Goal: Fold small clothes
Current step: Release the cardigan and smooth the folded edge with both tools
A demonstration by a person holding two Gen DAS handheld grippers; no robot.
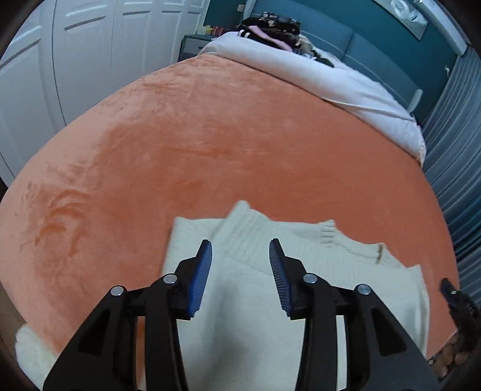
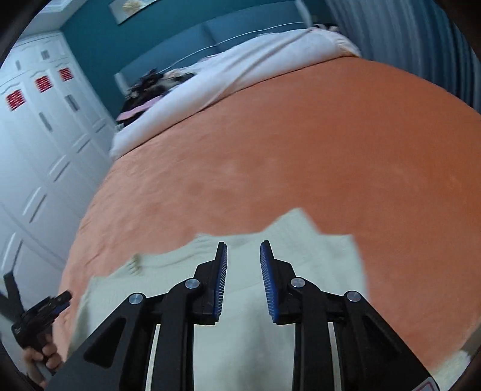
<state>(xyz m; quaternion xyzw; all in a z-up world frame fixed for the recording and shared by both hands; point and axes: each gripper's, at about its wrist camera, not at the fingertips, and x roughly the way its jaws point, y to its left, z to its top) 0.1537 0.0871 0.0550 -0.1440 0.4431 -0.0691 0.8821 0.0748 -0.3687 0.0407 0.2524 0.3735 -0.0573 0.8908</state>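
Note:
A cream knit sweater (image 1: 315,270) lies partly folded on the orange blanket (image 1: 210,135) at the near edge of the bed. It also shows in the right wrist view (image 2: 246,346). My left gripper (image 1: 240,246) is open and empty, hovering over the sweater's left part. My right gripper (image 2: 243,249) is open and empty, above the sweater's right part. The left gripper also shows in a hand at the lower left of the right wrist view (image 2: 45,312). The right gripper's edge shows at the far right of the left wrist view (image 1: 457,297).
A white duvet (image 1: 330,81) is bunched at the head of the bed, with a pile of dark clothes (image 1: 270,27) behind it. White wardrobe doors (image 2: 39,150) stand to the left, grey curtains (image 1: 457,168) to the right. A cream fluffy item (image 1: 30,349) lies at the near left edge.

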